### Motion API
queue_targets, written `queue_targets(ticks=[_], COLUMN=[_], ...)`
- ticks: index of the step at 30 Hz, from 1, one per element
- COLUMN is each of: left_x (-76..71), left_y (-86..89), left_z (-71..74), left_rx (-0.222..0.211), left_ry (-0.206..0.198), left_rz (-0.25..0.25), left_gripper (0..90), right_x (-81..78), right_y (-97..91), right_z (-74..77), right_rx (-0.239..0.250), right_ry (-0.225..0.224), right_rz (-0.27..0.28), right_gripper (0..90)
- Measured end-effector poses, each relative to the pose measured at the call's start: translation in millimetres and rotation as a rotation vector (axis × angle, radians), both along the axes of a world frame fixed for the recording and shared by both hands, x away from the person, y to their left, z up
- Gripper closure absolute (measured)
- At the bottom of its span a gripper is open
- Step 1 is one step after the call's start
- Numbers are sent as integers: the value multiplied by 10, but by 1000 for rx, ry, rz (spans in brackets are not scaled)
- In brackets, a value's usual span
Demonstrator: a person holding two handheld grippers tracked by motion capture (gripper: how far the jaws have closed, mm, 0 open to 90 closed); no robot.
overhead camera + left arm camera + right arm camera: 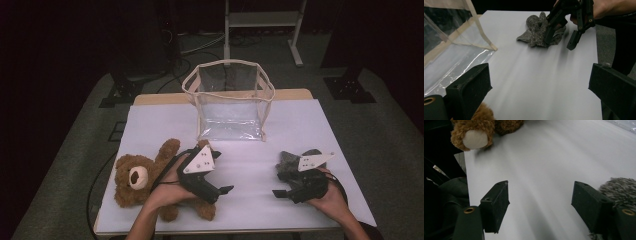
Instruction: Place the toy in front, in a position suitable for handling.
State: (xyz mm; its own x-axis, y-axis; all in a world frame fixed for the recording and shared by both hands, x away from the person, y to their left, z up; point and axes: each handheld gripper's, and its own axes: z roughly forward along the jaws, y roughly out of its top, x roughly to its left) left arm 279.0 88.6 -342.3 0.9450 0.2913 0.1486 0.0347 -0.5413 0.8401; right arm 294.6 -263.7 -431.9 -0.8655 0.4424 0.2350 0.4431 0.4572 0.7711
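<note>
Bear [137, 177] partly hidden: left hand [167, 192] and left tool [225, 190] lie over its body in high view, lower legs poke out near the front table edge; left gripper view catches just a tuft of fur at bottom, right gripper view just a paw and pale pad [475, 138] at top left, rest cut off. Grey knit mitten [290, 162] half covered by the right tool's plate in high view; seen whole in left gripper view [536, 31], cut off at right edge in right gripper view [621, 188]. Room beyond the table is dark, hard to make out; a white frame's legs [227, 30] and cables on grey floor at the back. Both gripper views are streaked with blur on the table surface. Table [310, 125] has a white cover, wood strip showing at the far edge. Clear bag [230, 97] with beige trim stands open at back centre, apart from bear and mitten. Left tool: jaws wide apart, nothing between them, above bare table just right of the bear. Right tool [280, 192]: jaws spread, holding nothing, just in front of the mitten, one jaw close beside it; contact unclear. Right hand [327, 197] near the front right corner. Middle of the table between the two tools is bare, as is the strip in front of the bag. Bear sits close to the left and front edges.
</note>
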Motion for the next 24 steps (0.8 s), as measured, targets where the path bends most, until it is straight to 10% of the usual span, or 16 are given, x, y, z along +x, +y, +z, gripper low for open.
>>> queue_targets(ticks=[24], left_x=[17], left_y=[831], left_z=[162], left_rx=[-11], left_ry=[-87], left_rz=[-1], left_gripper=[33], right_x=[4], right_y=[4], right_z=[-5], right_rx=[6], right_ry=[1], right_rz=[-10], right_gripper=[285])
